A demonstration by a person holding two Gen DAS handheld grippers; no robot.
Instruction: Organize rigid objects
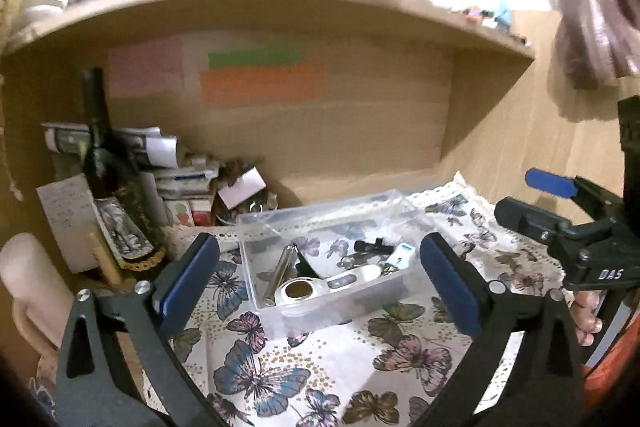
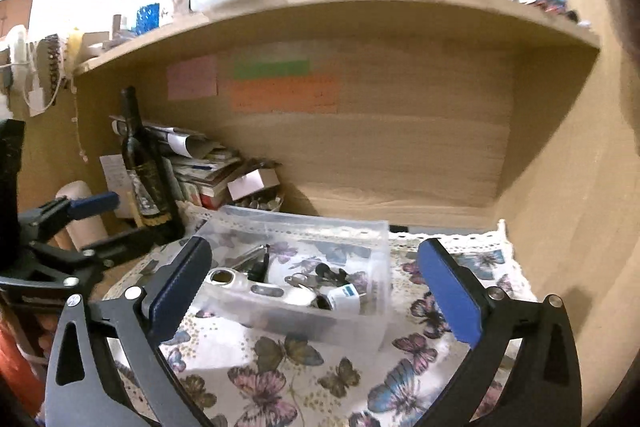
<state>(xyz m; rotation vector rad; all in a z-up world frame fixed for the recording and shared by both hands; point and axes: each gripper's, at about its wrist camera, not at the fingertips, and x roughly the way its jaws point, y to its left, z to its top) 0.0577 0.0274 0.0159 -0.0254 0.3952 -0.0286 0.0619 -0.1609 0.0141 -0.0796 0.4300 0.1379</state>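
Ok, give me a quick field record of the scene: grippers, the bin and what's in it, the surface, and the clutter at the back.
left gripper: open, empty
right gripper: open, empty
clear plastic bin: on the butterfly cloth, between both grippers
bin contents: white handheld device, metal tool, small dark items
back left: dark bottle upright, beside stacked papers
back panel: sticky notes

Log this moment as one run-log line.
left gripper: open, empty | right gripper: open, empty | clear plastic bin: on butterfly cloth, holds small items | phase: both hover before bin
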